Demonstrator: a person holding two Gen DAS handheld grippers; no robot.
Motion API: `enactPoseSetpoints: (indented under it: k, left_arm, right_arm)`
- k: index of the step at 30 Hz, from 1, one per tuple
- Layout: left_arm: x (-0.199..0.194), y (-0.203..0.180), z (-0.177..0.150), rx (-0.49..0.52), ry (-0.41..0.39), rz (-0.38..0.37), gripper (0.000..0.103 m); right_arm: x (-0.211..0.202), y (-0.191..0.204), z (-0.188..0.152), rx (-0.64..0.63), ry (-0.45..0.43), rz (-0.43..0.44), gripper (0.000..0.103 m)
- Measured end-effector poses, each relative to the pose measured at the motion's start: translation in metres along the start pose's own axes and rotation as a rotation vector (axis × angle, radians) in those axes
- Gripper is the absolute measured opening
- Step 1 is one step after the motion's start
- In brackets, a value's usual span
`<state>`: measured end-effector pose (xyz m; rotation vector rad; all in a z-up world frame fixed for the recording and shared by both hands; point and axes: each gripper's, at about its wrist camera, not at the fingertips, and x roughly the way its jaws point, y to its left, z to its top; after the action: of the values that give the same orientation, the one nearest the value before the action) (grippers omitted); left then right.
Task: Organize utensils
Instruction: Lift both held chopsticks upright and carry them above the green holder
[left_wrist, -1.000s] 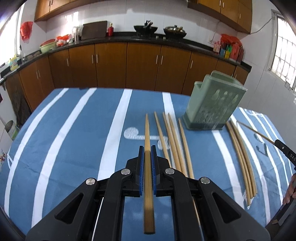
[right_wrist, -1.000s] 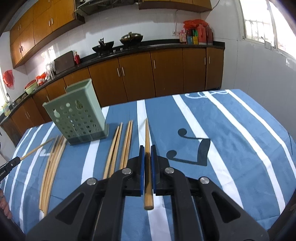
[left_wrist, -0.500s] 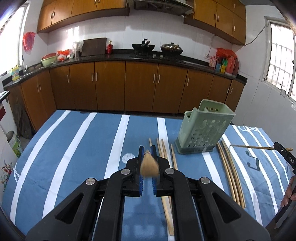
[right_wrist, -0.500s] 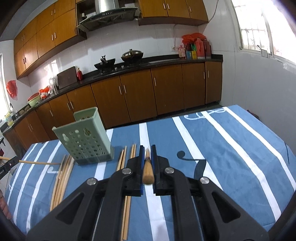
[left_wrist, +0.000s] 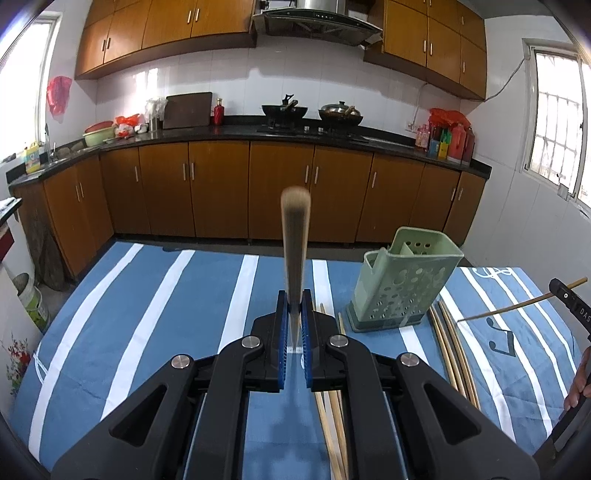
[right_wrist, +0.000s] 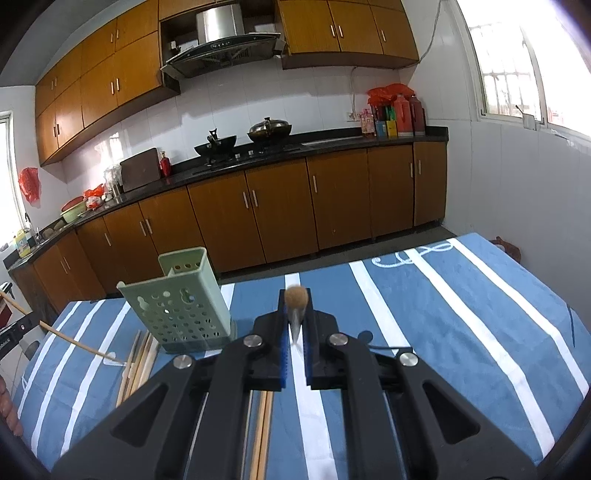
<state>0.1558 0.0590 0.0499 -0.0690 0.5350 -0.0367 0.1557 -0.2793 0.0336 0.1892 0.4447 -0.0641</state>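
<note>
The left gripper (left_wrist: 294, 325) has its fingers clamped on a wooden chopstick (left_wrist: 294, 243) that sticks up and forward from between the blue pads, its blunt end blurred. The right gripper (right_wrist: 294, 334) is likewise clamped on another chopstick (right_wrist: 296, 298), seen nearly end-on. The green perforated utensil holder (left_wrist: 402, 291) stands on the striped blue desk (left_wrist: 155, 317), ahead and right of the left fingers, ahead and left of the right fingers. Loose chopsticks (left_wrist: 452, 350) lie flat on the cloth just beside the holder and below both grippers.
</note>
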Motion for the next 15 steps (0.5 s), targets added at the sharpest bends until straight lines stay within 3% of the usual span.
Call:
enactPoseSetpoints:
  k: [5,8,15]
  left_arm:
    - [-0.008,0.0,0.03,-0.001,-0.056,-0.004,0.007]
    - [-0.017,-0.002,0.055,-0.012,-0.11,-0.018,0.007]
    - [-0.039,-0.025,0.115,-0.05,-0.233,-0.129,0.007]
  right_arm:
    - [-0.011,0.003,0.033,-0.001,-0.069,0.031,0.007]
    - [-0.028,0.006,0.071,0.034,-0.15,0.088,0.007]
    - [-0.05,0.028,0.128,0.059,-0.25,0.228,0.007]
